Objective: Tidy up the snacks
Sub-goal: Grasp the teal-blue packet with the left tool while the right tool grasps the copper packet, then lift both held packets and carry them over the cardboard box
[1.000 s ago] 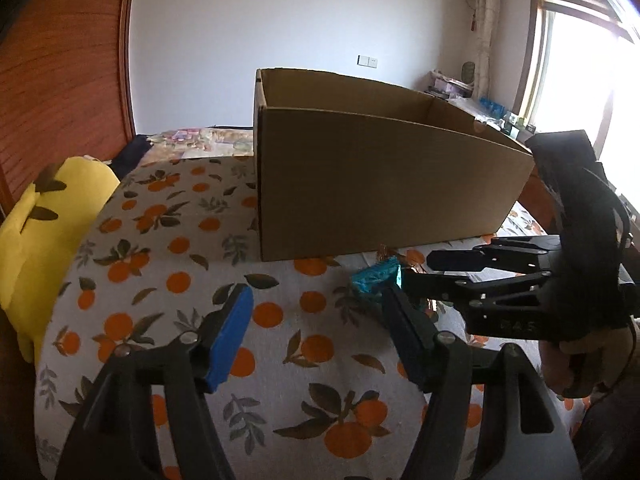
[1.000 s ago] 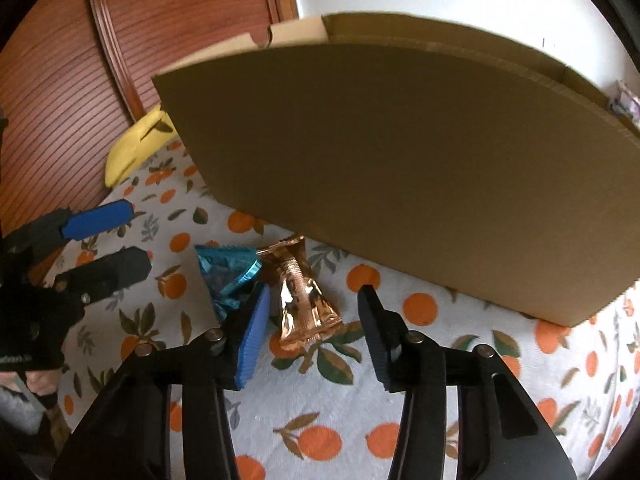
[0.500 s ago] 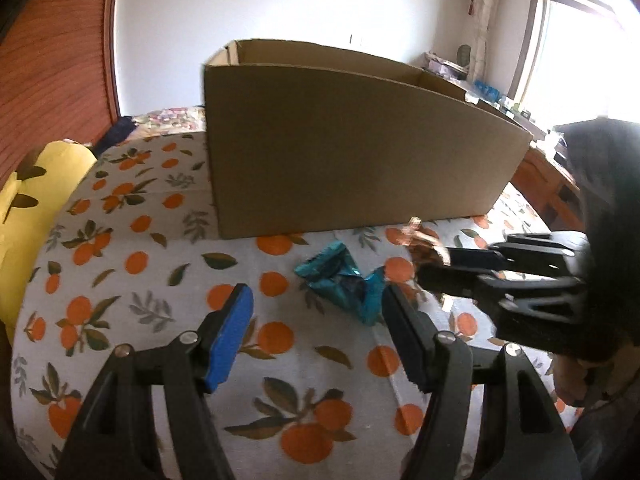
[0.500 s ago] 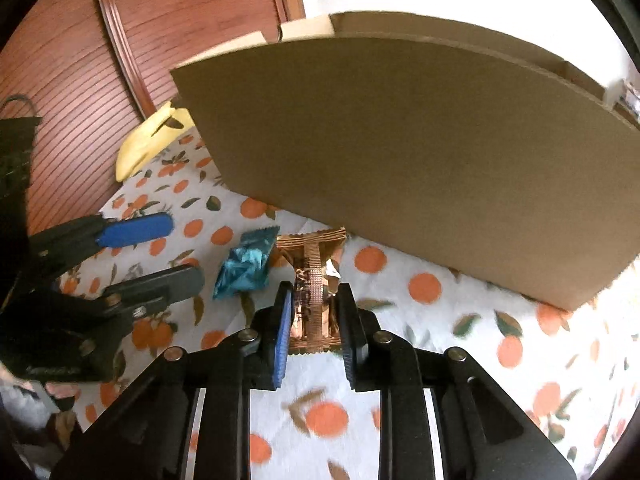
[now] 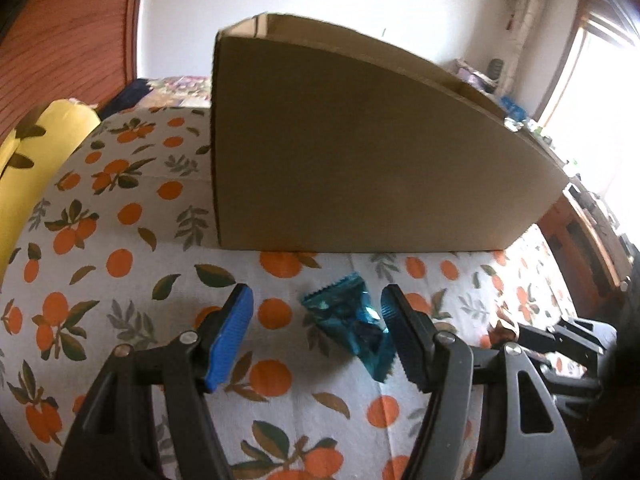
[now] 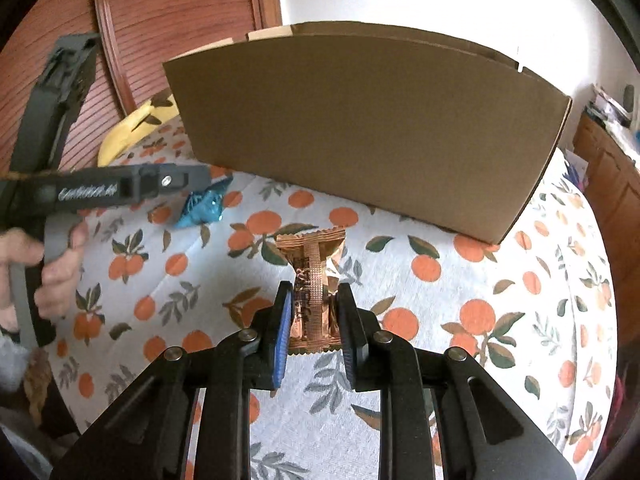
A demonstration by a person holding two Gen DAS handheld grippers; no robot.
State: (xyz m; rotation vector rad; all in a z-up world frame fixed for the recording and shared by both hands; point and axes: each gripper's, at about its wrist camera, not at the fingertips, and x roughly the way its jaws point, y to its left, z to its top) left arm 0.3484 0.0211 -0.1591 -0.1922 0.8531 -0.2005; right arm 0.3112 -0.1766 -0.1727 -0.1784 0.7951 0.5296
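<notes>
A blue foil snack packet (image 5: pixel 348 328) lies on the orange-print tablecloth (image 5: pixel 120 260), in front of a tall open cardboard box (image 5: pixel 360 152). My left gripper (image 5: pixel 318 320) is open and straddles this packet, which sits close to the right finger; the pads do not press it. My right gripper (image 6: pixel 314 312) is shut on a copper foil snack packet (image 6: pixel 316 264), squeezed narrow between the pads, its far end flaring out just above the cloth. In the right wrist view the blue packet (image 6: pixel 204 208) peeks out under the left gripper's finger (image 6: pixel 176 180).
The box (image 6: pixel 360 128) fills the far side of the table; its inside is hidden. A yellow cushion (image 5: pixel 36 152) lies at the far left by a wooden panelled wall. A person's hand (image 6: pixel 52 272) holds the left gripper. A wooden cabinet (image 6: pixel 612 168) stands to the right.
My right gripper has shut on the copper packet and drawn it away from the blue one. My left gripper has moved in until the blue packet lies between its fingers.
</notes>
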